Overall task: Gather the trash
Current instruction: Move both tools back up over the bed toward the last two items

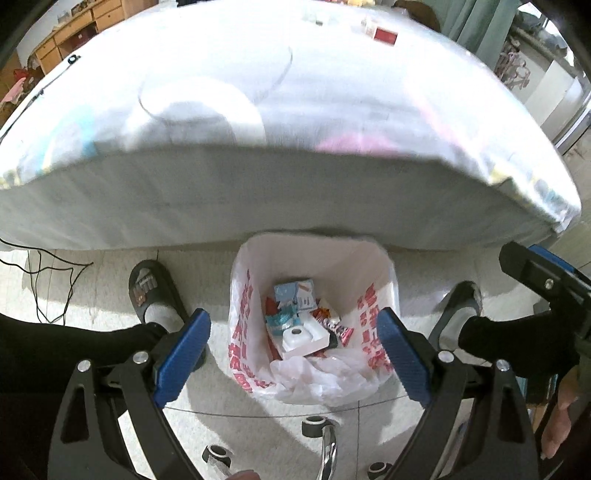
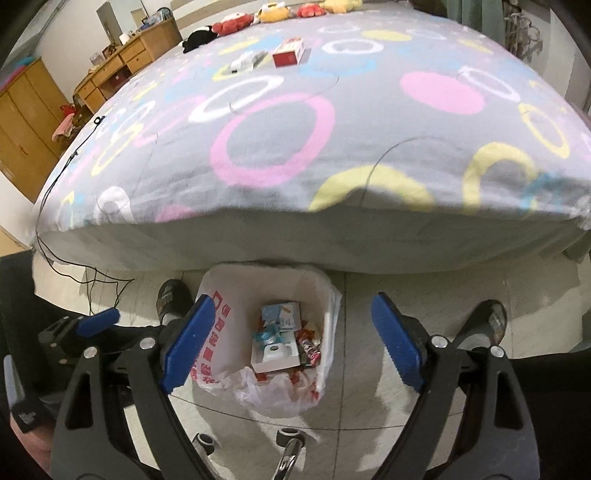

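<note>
Blue-padded fingers of the left gripper [image 1: 293, 358] stand spread wide with nothing between them, framing from above a trash bin [image 1: 384, 266] lined with a white plastic bag [image 1: 243, 332] printed in red. In the lower centre of the left wrist view, the bag holds discarded packaging: a light blue carton [image 1: 293, 290], a white tray [image 1: 304, 338] and assorted wrappers [image 1: 338, 328].

The right gripper [image 2: 291, 347] is likewise released and empty, its fingers parted over the same bin [image 2: 328, 291], which sits lower centre of the right wrist view, hard against the foot of a bed [image 2: 295, 236].

A foot in a black slipper [image 1: 151, 291] rests on the tiled floor [image 1: 92, 288] at lower left of the bin, and black cables [image 2: 96, 280] trail off the bed's left edge.

On the bedspread [image 2: 277, 140], grey with coloured rings, a red and white box [image 2: 290, 51] and a small pale package [image 2: 247, 61] lie near the top centre of the frame. Stuffed toys [image 2: 258, 16] line the far end. Wooden drawers [image 2: 122, 62] fill the upper left.
</note>
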